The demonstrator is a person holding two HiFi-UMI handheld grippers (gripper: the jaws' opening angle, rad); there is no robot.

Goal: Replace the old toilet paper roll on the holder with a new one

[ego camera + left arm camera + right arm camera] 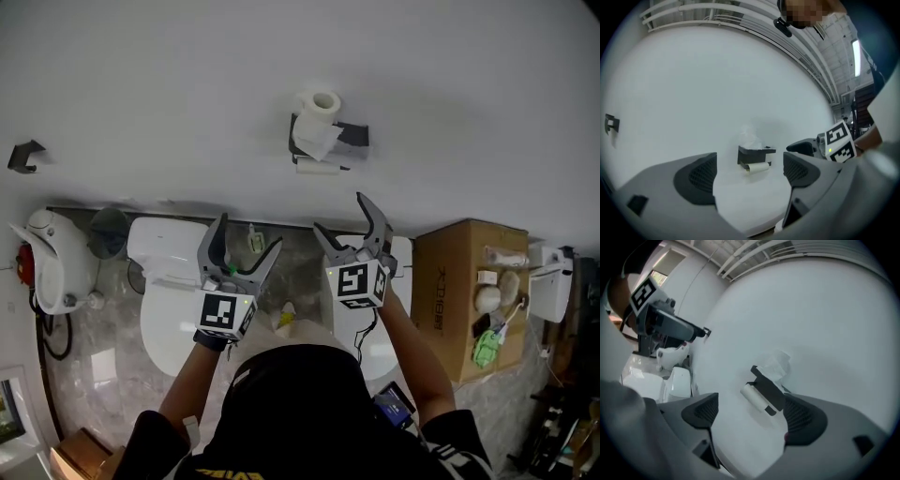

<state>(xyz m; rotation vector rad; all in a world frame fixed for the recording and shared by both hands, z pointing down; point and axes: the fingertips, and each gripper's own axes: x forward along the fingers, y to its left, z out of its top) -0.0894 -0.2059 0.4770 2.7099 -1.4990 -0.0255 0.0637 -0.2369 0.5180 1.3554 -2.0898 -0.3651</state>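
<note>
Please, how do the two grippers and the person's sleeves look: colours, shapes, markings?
The left gripper and right gripper are grey, each with two curved, pointed jaws lined with dark textured pads. Each carries a white cube with black square markers. The person wears a black top, with white stripes on the right sleeve.

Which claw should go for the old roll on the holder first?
Right, probably: the right claw is open, empty and nearer the old roll than the left claw, also open.
</note>
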